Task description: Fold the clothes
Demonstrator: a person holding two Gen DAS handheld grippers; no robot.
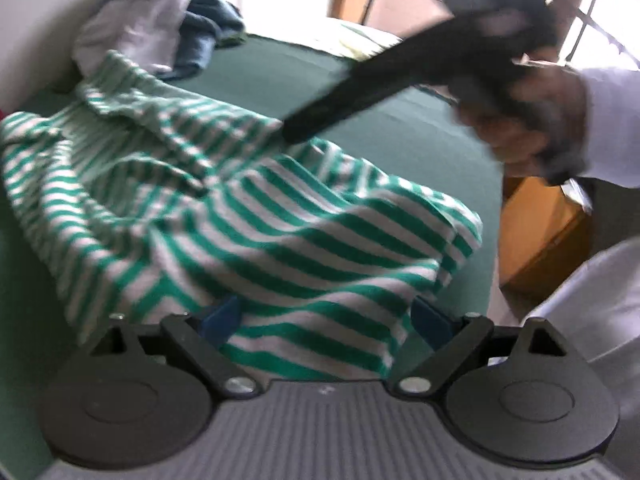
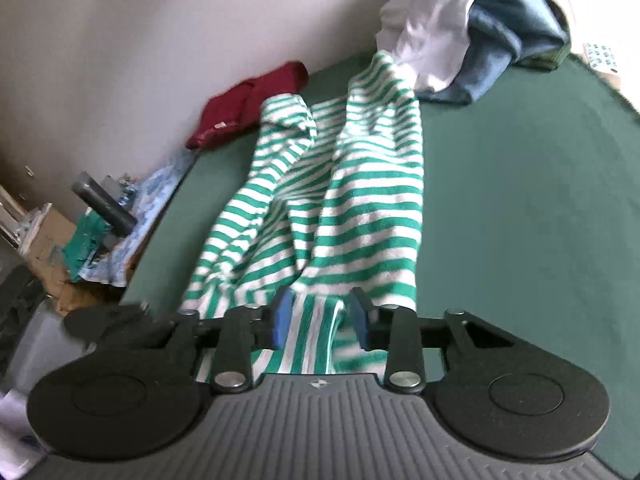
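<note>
A green-and-white striped garment [image 2: 360,200] lies crumpled and stretched along the green bed cover [image 2: 520,200]. In the right wrist view my right gripper [image 2: 322,320] stands partly open over the garment's near end. The striped cloth lies loose between its blue pads [image 2: 284,320], which do not press on it. From the left wrist view the striped garment [image 1: 240,220] fills the middle. My left gripper [image 1: 326,318] is wide open with a fold of cloth lying between its blue pads [image 1: 222,316]. The right gripper [image 1: 290,134], held by a hand [image 1: 516,128], points at the garment's far edge.
A heap of white clothes [image 2: 432,12] and blue clothes [image 2: 508,40] sits at the far end by the wall. A dark red garment [image 2: 248,104] lies beside the wall. Clutter [image 2: 92,220] sits off the bed's left edge. A wooden piece of furniture [image 1: 540,240] stands beyond the right edge.
</note>
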